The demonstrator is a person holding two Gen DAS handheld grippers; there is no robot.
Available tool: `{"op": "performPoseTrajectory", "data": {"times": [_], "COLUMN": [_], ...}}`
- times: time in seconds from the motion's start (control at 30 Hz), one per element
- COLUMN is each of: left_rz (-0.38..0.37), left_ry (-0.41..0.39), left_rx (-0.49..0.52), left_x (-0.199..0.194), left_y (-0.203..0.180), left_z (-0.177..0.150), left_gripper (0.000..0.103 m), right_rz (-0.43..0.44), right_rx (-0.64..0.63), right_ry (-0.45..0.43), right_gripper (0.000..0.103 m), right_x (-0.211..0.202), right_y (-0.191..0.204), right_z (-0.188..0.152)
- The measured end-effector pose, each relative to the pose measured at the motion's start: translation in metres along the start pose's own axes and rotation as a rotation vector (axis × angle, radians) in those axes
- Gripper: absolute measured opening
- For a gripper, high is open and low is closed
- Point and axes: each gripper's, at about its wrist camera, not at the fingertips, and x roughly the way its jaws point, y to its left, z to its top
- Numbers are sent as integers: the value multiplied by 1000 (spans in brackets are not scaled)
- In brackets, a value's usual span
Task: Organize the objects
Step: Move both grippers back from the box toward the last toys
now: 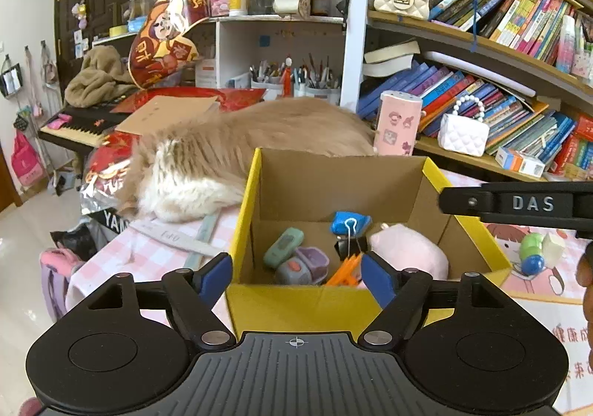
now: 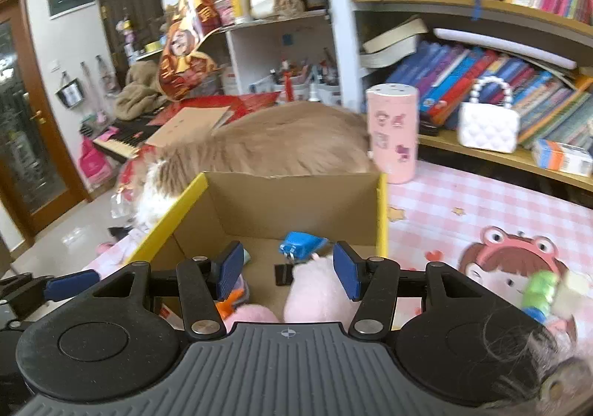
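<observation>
Both grippers hover at the near rim of the yellow cardboard box. The left gripper gapes wide, empty. The right gripper stands half open, empty, above the pink plush toy lying inside the box.

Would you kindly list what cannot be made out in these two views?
- Left wrist view: the near floor of the cardboard box is hidden by its front wall.
- Right wrist view: the green toy on the mat is motion-blurred.
- Both views: the cat's head is hidden.
</observation>
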Motion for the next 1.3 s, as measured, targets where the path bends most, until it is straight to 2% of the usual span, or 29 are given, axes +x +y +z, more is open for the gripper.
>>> {"op": "performPoseTrajectory", "data": {"times": [0.53, 0.7, 0.83, 1.3], "left_rz": [-45, -21, -37, -96], "left_ry": [74, 101, 123, 161], "left_rx": [1, -10, -28, 55], "left_x": [-41, -50, -57, -76], "left_y": [27, 29, 33, 26], "left_z": [-47, -60, -70, -90], "left_gripper": [81, 81, 81, 81], "right_rz": [-115, -144, -169, -202], "right_rx": [34, 49, 58, 86], "right_ry": [83, 97, 122, 149], "right_gripper": [51, 51, 52, 54], "right_x": [-50, -67, -74, -94], "right_y": [34, 42, 47, 64], "right_z": [-76, -97, -114, -147]}}
